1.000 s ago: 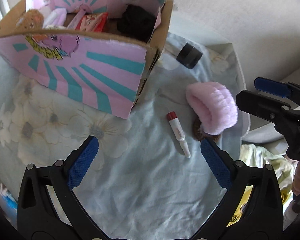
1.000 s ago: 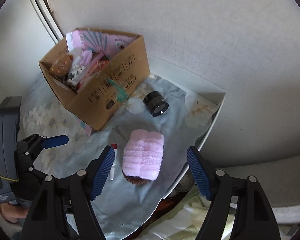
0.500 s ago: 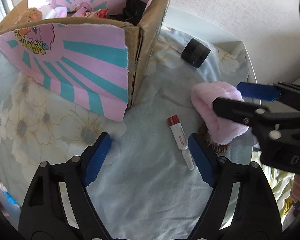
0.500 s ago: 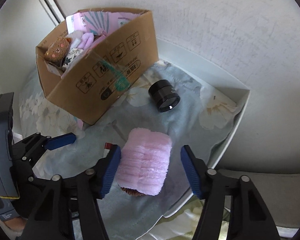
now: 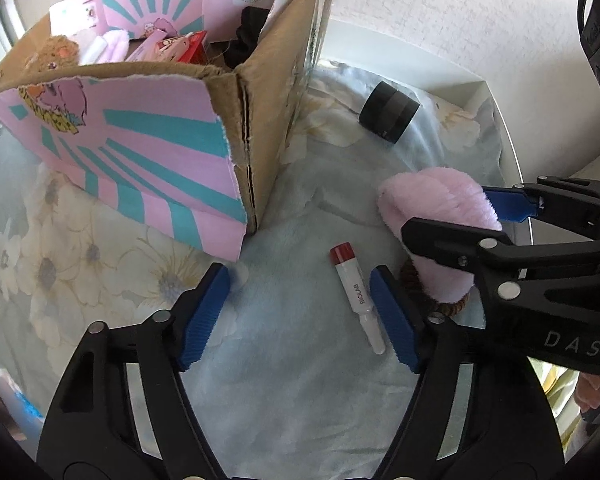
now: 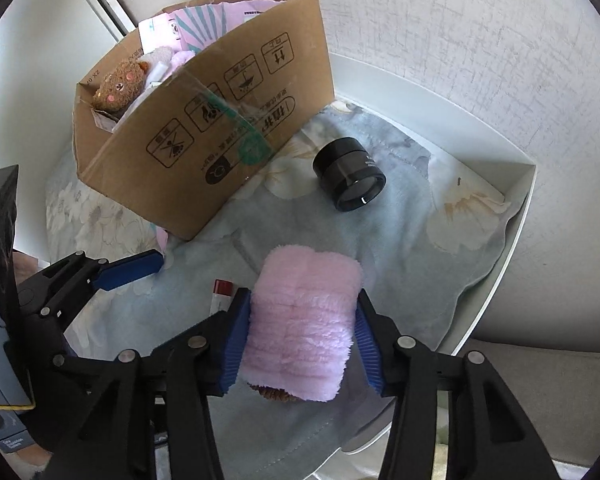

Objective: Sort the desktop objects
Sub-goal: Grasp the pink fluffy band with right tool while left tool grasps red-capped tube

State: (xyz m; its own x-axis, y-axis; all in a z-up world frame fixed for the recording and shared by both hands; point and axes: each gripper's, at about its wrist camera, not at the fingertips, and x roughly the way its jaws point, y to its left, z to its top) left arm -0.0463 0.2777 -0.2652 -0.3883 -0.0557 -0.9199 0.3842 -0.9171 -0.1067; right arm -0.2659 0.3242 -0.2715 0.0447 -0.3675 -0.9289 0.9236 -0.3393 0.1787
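A fluffy pink roll (image 6: 304,320) lies on the flowered blue cloth (image 6: 404,240); my right gripper (image 6: 302,340) is shut on it, both pads touching its sides. It also shows in the left wrist view (image 5: 440,216). A brown scrunchie (image 5: 448,308) lies under it. A white tube with a red cap (image 5: 356,296) lies on the cloth between the fingers of my left gripper (image 5: 300,312), which is open and empty. A black round jar (image 6: 350,180) lies on its side behind. The cardboard box (image 5: 148,152) with pink-teal panels stands at the back left.
The box holds a brown plush toy (image 6: 118,88), packets and a dark cloth. The cloth lies in a white tray (image 6: 516,224) against a white wall. The tray's edge runs along the right.
My right gripper has come down and closed its fingers onto the pink roll. My left gripper has moved forward and narrowed around the red-capped tube.
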